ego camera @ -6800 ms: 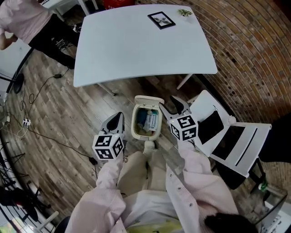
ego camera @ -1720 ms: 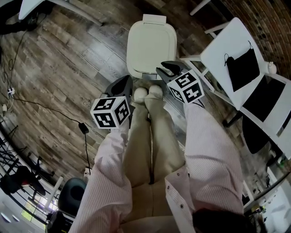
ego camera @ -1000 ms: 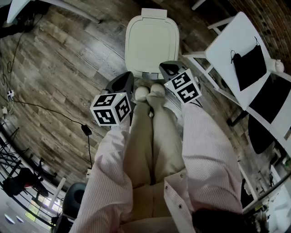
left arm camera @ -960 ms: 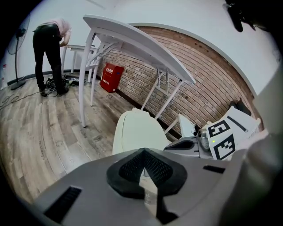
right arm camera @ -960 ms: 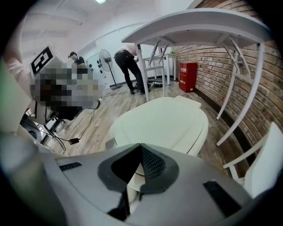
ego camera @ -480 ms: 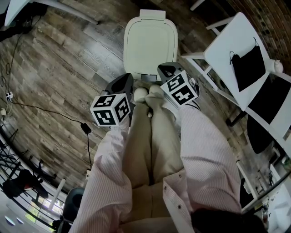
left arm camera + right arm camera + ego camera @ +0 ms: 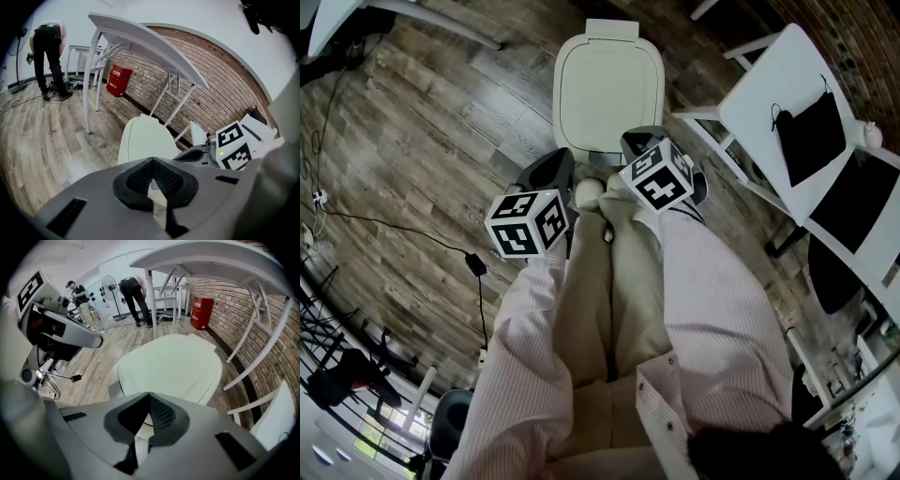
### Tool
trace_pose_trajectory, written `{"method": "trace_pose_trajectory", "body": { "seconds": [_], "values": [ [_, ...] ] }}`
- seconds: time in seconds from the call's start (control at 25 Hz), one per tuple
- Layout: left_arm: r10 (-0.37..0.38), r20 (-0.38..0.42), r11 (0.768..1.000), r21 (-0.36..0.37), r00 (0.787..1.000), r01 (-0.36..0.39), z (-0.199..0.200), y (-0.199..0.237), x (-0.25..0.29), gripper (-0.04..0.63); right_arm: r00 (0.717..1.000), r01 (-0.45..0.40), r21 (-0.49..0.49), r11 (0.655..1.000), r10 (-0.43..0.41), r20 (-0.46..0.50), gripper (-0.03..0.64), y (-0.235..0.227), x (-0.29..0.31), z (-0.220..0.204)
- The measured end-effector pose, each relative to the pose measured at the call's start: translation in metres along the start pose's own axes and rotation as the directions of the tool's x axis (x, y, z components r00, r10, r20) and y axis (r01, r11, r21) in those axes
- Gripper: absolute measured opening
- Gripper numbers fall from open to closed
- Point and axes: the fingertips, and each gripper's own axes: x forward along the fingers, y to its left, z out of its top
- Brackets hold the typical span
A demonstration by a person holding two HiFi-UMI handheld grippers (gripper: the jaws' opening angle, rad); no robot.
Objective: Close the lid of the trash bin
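Head view looks straight down on the trash bin [image 7: 608,89] — a cream, rounded-rectangle bin on the wood-plank floor [image 7: 441,141], just ahead of the person's feet, with a white chair [image 7: 769,84] to its right. Its lid [image 7: 609,75] lies flat and shut, with the hinge strip at the far edge. The lid covers the bin's body, so nothing of the inside shows.

Both arms, in pale striped sleeves [image 7: 712,300], reach forward and down past the knees. The left gripper [image 7: 555,165] hangs beside the bin's near left corner, apart from it, jaws pressed together with nothing between them. The right gripper [image 7: 639,141] points steeply down at the lid's near right corner, its jaws likewise closed on nothing — whether its tips touch the lid I cannot tell.

Its marker cube [image 7: 656,178] hides one foot, so only one shoe [image 7: 588,192] shows, and the chair is cut off at the picture's edge.
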Motion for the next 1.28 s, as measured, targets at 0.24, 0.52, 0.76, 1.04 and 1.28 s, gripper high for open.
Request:
{"method": "trace_pose_trajectory", "body": {
  "seconds": [0.24,0.52,0.76,1.04,1.28],
  "values": [
    [0.007,-0.004,1.0,0.004,1.0,-0.007,0.007,-0.004,-0.007,-0.006,1.0,-0.024,0.024,0.999,0.024,-0.01,0.003,0.0,-0.002,0.0],
    [0.001,0.019,1.0,0.012,1.0,-0.001,0.027,-0.018,-0.028,-0.006,0.985,-0.045,0.165,0.985,0.017,0.171,0.003,-0.001,-0.037,0.017],
    [-0.022,0.05,0.999,0.027,0.999,0.02,0.053,-0.04,-0.051,-0.006,0.952,-0.058,0.287,0.956,-0.034,0.303,0.003,-0.006,-0.092,0.044],
    [-0.038,0.098,0.999,0.034,0.994,0.035,0.085,-0.062,-0.084,-0.006,0.913,-0.073,0.344,0.936,-0.077,0.401,0.003,-0.006,-0.147,0.079],
    [-0.054,0.154,0.997,0.057,0.987,0.045,0.121,-0.081,-0.111,-0.006,0.877,-0.071,0.38,0.922,-0.123,0.464,0.003,-0.013,-0.191,0.105]
  ]
}}
